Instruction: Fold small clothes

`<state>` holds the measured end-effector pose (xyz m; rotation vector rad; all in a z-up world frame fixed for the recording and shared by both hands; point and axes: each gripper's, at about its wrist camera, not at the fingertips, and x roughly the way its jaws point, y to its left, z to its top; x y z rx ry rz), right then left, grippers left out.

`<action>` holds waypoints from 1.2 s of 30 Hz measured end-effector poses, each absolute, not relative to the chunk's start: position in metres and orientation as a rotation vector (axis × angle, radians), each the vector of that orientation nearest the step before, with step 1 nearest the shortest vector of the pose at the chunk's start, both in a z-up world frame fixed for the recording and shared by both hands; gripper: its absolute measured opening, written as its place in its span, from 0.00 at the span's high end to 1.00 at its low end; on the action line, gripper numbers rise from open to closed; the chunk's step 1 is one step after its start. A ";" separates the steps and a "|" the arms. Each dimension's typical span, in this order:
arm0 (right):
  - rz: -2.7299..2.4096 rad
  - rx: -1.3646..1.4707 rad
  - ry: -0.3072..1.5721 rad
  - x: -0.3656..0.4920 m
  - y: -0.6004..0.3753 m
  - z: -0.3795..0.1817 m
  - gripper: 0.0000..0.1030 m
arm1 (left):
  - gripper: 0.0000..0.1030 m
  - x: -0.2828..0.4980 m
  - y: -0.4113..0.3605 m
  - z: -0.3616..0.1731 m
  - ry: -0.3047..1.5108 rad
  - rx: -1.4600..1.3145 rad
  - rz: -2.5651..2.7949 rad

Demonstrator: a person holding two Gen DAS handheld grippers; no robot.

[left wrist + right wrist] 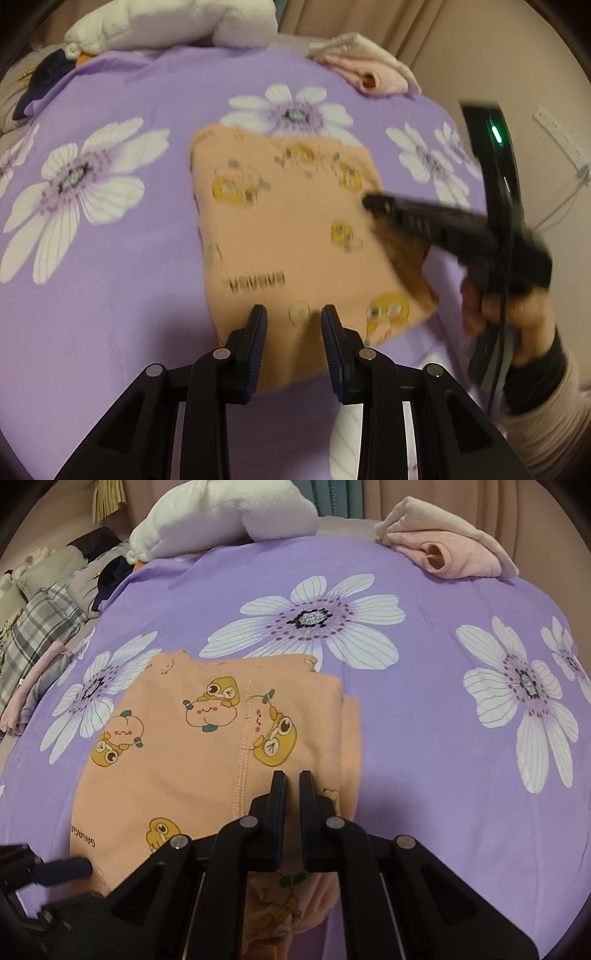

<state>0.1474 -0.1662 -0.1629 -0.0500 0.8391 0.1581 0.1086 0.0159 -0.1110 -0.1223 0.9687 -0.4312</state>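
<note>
— Peach cotton garment (207,760) printed with yellow cartoon ducks lay folded flat near the middle of the purple bedspread (424,738) with its white flowers. Where were the claws?

— Left gripper (294,317) hovered at the garment's near edge, jaws parted, nothing between them. Right gripper (292,779) sat over the garment's right side, jaws nearly closed; whether fabric was pinched, I couldn't tell.

— Anything else?

— Folded pale pink clothes (454,550) at the bedspread's far right corner, a white plush pillow (221,517) along its far edge.

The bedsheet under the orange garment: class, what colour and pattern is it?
The bedsheet is purple with large white flowers, clearest in the right wrist view.
</note>
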 end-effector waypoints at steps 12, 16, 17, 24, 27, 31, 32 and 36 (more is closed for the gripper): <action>0.274 -0.095 0.815 0.098 -0.156 -0.157 0.89 | 0.70 0.169 0.007 -0.121 0.983 -0.168 -0.350; 0.257 -0.085 0.847 0.101 -0.161 -0.164 0.93 | 0.70 0.162 0.011 -0.120 0.980 -0.175 -0.353; 0.254 -0.086 0.843 0.099 -0.160 -0.163 0.93 | 0.70 0.158 0.013 -0.118 0.976 -0.175 -0.356; 0.291 -0.085 0.810 0.071 -0.157 -0.156 0.87 | 0.70 0.119 0.021 -0.111 0.947 -0.172 -0.392; 0.305 -0.100 0.836 0.063 -0.153 -0.166 0.88 | 0.70 0.110 0.018 -0.122 0.967 -0.153 -0.390; 0.274 -0.120 0.861 0.062 -0.151 -0.176 0.88 | 0.70 0.103 0.016 -0.123 0.984 -0.145 -0.376; 0.272 -0.115 0.856 0.059 -0.151 -0.171 0.87 | 0.70 0.100 0.017 -0.117 0.980 -0.148 -0.375; 0.252 -0.106 0.823 0.044 -0.154 -0.148 0.65 | 0.56 0.092 0.021 -0.096 0.978 -0.141 -0.344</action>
